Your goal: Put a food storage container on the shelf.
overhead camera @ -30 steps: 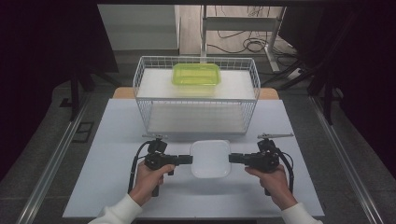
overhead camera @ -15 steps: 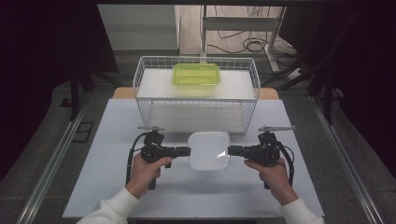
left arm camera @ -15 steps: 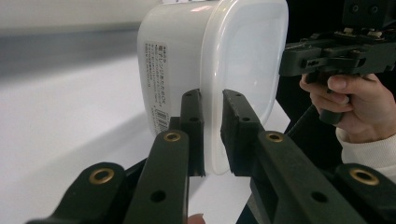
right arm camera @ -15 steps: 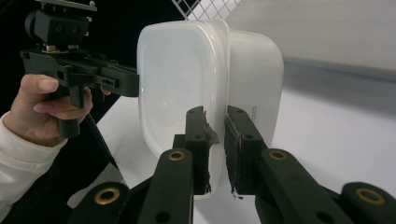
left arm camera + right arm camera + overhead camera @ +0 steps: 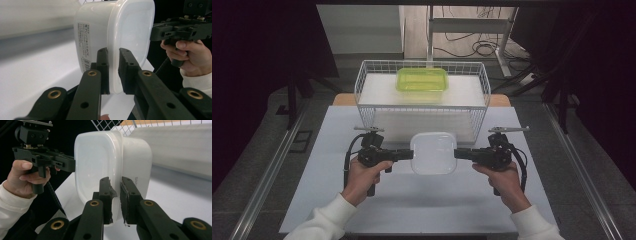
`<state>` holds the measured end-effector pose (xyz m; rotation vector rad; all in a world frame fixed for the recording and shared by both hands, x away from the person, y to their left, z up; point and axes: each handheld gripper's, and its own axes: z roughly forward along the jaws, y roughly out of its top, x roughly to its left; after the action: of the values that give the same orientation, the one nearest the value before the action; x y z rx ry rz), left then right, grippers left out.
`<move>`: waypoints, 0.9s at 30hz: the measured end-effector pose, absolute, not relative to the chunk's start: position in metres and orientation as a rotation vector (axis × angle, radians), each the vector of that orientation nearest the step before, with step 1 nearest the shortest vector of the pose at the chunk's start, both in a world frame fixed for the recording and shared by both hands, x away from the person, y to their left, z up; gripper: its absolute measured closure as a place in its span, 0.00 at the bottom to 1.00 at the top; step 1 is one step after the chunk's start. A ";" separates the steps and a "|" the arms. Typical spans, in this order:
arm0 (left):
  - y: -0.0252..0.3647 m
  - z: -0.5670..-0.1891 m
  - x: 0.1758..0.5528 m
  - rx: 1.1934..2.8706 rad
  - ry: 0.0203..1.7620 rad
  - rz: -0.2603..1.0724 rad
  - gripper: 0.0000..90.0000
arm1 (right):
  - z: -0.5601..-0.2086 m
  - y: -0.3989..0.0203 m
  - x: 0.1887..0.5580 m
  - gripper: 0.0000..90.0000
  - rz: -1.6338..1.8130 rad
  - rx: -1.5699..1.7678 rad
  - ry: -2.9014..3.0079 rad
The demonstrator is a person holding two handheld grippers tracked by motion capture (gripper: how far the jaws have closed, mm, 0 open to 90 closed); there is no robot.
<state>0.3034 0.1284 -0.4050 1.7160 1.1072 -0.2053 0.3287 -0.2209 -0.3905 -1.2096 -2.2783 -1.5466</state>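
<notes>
1. White table [image 5: 337,200] under dim light, dark floor around it. Wire basket [image 5: 362,95] stands at the far edge, with a green box [image 5: 422,80] inside on a white shelf.
2. White tub [image 5: 433,153], lid on, sits at table centre, just near of the basket, held between both grippers and apparently clear of the surface.
3. Left gripper [image 5: 409,154]: jaws clamped on the tub's left lid rim; in the left gripper view the pads [image 5: 103,67] pinch the rim edge-on.
4. Right gripper [image 5: 458,154]: jaws clamped on the right rim likewise; pads [image 5: 106,195] bite the lid flange.
5. Step in hand, as judged: two-handed carry toward the basket.
6. Doing it well:
 - keep both hands level, so the tub does not tip;
 - hold the spacing between hands constant; pulling apart could peel the lid or slip the rim;
 - raise above the basket's near wall before going far, landing on the shelf beside the green box;
 - release both sides only once the tub rests.
</notes>
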 end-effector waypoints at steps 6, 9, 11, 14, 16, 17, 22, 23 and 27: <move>0.132 -0.396 0.305 1.708 1.109 -0.192 0.88 | -0.380 -0.217 0.331 0.88 -1.561 -1.195 -2.292; 0.133 -0.392 0.306 1.709 1.102 -0.180 0.88 | -0.376 -0.215 0.333 0.88 -1.569 -1.189 -2.299; 0.134 -0.388 0.307 1.711 1.099 -0.172 0.88 | -0.373 -0.214 0.334 0.88 -1.576 -1.185 -2.301; 0.136 -0.384 0.308 1.711 1.095 -0.165 0.88 | -0.369 -0.213 0.335 0.88 -1.581 -1.181 -2.299; 0.137 -0.380 0.309 1.714 1.093 -0.158 0.88 | -0.367 -0.212 0.337 0.88 -1.589 -1.176 -2.302; 0.137 -0.378 0.310 1.715 1.091 -0.155 0.88 | -0.365 -0.211 0.337 0.88 -1.590 -1.177 -2.299; 0.139 -0.370 0.311 1.711 1.085 -0.140 0.88 | -0.358 -0.209 0.339 0.88 -1.611 -1.168 -2.301; 0.139 -0.368 0.312 1.710 1.085 -0.137 0.88 | -0.357 -0.208 0.340 0.88 -1.613 -1.166 -2.302; 0.141 -0.362 0.314 1.709 1.079 -0.132 0.88 | -0.352 -0.207 0.342 0.88 -1.624 -1.161 -2.303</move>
<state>0.3137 0.1408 -0.3624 1.7090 1.0789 -0.1316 0.3416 -0.2068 -0.3522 -1.1610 -2.3028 -1.6238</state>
